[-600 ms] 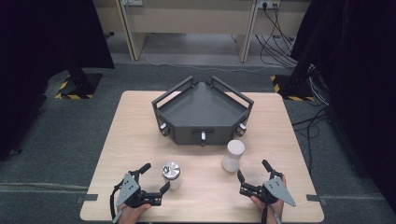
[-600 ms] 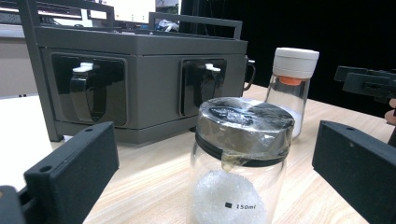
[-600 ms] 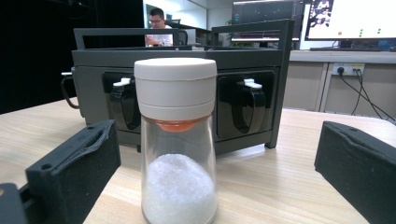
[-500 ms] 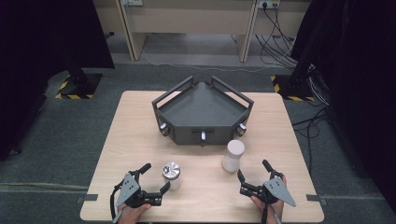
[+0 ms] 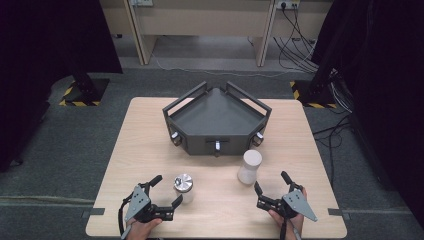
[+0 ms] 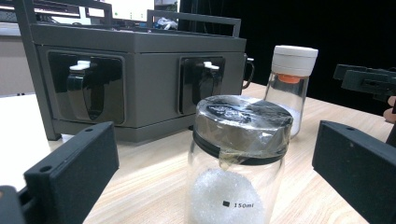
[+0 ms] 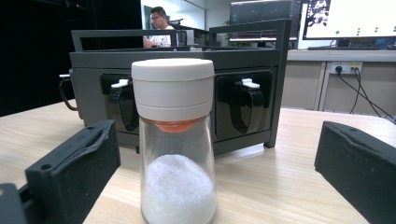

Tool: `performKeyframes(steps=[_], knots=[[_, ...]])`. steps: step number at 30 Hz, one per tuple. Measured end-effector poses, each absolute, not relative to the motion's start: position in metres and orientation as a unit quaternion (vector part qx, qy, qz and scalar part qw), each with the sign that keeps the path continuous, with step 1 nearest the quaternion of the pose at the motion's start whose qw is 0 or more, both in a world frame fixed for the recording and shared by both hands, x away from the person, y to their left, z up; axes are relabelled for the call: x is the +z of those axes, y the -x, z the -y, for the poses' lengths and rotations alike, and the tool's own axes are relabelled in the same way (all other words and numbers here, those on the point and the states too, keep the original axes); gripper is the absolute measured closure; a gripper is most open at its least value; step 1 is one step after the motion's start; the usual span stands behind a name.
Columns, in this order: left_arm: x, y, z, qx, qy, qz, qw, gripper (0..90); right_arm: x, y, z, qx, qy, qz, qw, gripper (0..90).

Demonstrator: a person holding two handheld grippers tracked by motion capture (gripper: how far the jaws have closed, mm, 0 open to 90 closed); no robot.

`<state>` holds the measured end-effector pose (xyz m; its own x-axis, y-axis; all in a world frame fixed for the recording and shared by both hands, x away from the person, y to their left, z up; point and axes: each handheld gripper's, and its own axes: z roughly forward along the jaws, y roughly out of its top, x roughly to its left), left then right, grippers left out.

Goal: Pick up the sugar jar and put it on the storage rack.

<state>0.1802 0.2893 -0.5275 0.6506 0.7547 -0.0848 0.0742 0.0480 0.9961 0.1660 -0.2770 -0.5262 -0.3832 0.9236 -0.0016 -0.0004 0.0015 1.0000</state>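
Pale wooden tabletop (image 5: 150,125) stands on grey carpet, with dark curtains at both sides. On its near half a clear glass jar with a silver foil-covered lid (image 5: 183,187) stands upright, white powder at its bottom, between the wide-open jaws of the left gripper (image 5: 162,191), whose pads stand off its sides. To its right, well apart, a clear glass shaker with a white cap and an orange insert (image 5: 249,167) stands upright just beyond the right gripper (image 5: 271,183), also spread wide and holding nothing. Behind both sits a dark grey angular tray with rail handles (image 5: 216,120), near the shaker. Bare wood lies between the two containers and along the near edge, where the hands rest. Nothing has shifted since the earlier frames; jar, shaker and grippers keep their places.
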Motion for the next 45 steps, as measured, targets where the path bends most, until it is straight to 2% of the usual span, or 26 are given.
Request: performKeyframes(steps=[45], knots=[[-0.525,-0.184,-0.275,0.252,-0.657,-0.315,0.637,0.0,-0.527,-0.166,0.276,0.589,-0.398,-0.584,0.391,0.5]])
